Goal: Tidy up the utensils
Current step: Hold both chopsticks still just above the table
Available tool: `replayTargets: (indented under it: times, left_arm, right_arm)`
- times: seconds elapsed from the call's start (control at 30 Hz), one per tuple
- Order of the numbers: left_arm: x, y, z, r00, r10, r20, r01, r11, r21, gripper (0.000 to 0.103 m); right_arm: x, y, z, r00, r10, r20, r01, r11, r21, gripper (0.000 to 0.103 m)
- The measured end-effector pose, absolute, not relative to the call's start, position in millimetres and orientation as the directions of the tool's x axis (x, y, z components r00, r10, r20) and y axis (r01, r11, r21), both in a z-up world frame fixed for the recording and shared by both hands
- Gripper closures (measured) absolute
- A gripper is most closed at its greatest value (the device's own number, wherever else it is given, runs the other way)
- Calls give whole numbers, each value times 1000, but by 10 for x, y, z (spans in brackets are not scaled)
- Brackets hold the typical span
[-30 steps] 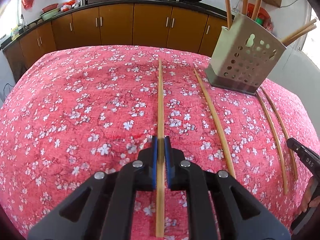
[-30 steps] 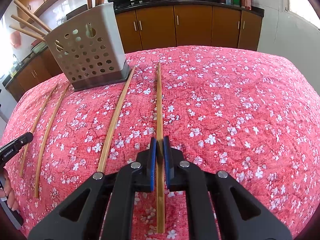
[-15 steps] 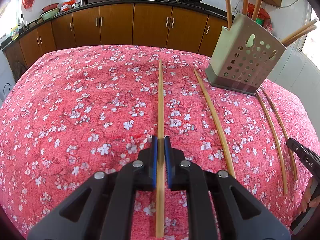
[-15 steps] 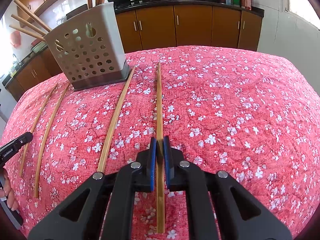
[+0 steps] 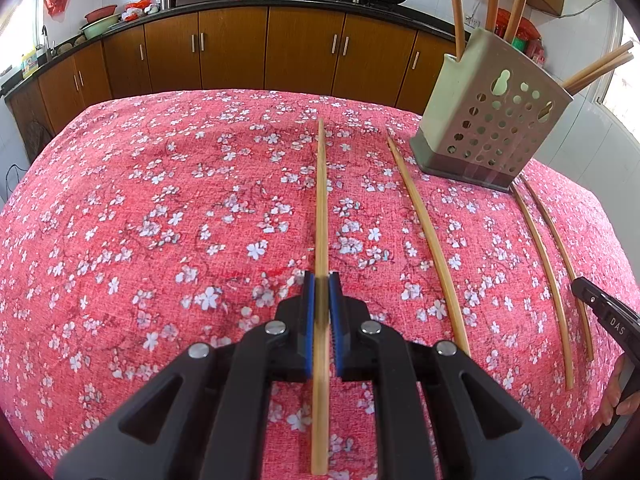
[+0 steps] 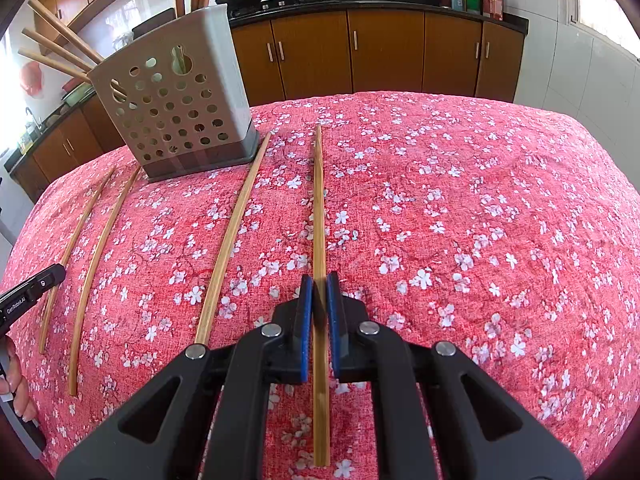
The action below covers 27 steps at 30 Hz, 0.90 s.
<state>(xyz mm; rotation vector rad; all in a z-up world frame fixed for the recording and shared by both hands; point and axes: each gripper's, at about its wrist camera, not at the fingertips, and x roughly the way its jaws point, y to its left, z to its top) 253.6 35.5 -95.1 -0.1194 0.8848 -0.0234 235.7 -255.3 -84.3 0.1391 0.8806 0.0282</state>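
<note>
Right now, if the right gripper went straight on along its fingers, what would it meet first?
Probably nothing on the table: the right gripper, shut on a chopstick, points along the bare red cloth. The perforated holder sits left of that line; beyond are the brown cabinets, though depth is unclear.

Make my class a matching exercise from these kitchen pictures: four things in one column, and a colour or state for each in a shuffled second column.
Column one:
1. utensil holder
2. tablecloth
3. cabinets
4. left tool

Column two:
A. red with white blossoms
B. closed on a chopstick lying flat
C. brown wood, behind the table
D. grey and perforated, holding upright chopsticks

Pairs: 1-D, 2-A, 3-C, 4-B
</note>
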Motion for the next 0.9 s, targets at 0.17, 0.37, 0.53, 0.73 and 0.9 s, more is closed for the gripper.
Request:
replayTargets:
  times: [0.17, 0.37, 0.53, 0.73, 0.9]
  left_arm:
    - [2533, 359, -952, 634, -71, -770, -29, 993, -115, 92]
    - [2537, 353, -948, 633, -71, -771, -30, 993, -116, 92]
    - [2535, 354, -949, 633, -71, -771, -29, 993, -116, 92]
    - [2536, 356, -950, 633, -72, -770, -29, 993, -117, 92]
    - [2544, 345, -955, 633, -73, -771, -29, 993, -118, 92]
  right_arm:
    - [2357, -2551, -843, 637, 81, -767, 33, 991, 132, 94]
    - [2358, -2551, -843, 637, 81, -767, 33, 991, 133, 94]
    - [2359, -2550, -843, 637, 81, -767, 33, 991, 133, 94]
    - [2358, -2550, -843, 637, 81, -767, 34, 991, 133, 94]
    - [2358, -2550, -842, 636, 81, -767, 34, 991, 132, 94]
